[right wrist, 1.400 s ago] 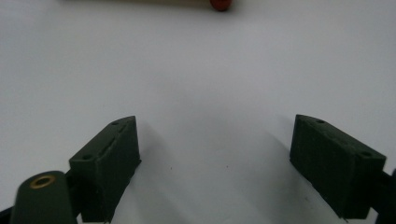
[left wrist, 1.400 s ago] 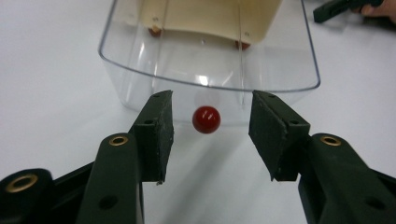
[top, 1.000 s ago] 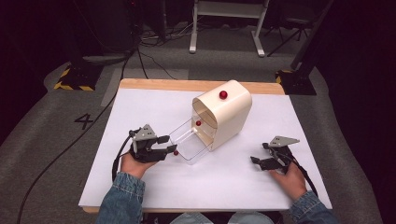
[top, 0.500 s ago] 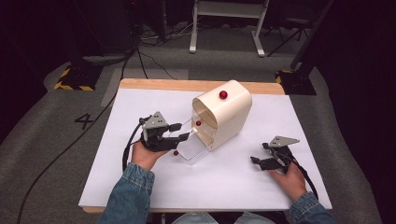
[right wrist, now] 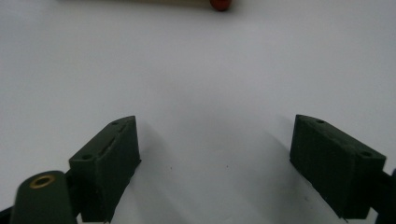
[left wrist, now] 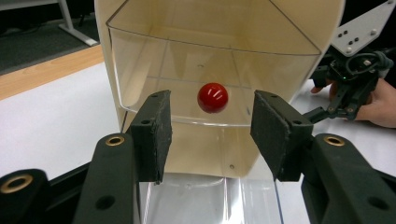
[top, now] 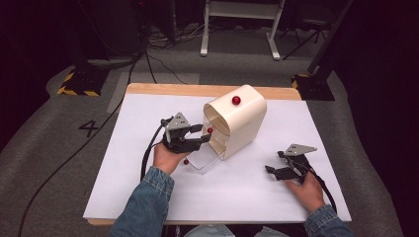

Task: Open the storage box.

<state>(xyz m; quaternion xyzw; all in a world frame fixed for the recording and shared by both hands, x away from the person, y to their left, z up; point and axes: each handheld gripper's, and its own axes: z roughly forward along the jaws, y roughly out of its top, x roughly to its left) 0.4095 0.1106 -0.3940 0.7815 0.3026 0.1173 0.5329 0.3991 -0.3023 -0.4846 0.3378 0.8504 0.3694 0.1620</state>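
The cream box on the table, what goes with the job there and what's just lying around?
In the job:
cream box
red knob on its clear drawer
left gripper, open, lined up on that knob

Lying about:
right gripper, open, resting on the white table
floor cables

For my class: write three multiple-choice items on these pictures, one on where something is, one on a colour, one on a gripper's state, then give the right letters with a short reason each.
1. Where does the left gripper point?
A. at the open front of the cream box
B. at the table's far edge
C. at the floor

2. What colour is the knob on the clear drawer?
A. blue
B. red
C. green

3. How do the right gripper's jaws stand?
A. shut on a knob
B. shut on nothing
C. open over the white table

Answers: 1 A, its jaws frame the box's front in the left gripper view. 2 B, the knob shows red between those jaws. 3 C, a wide gap holds nothing but bare table.
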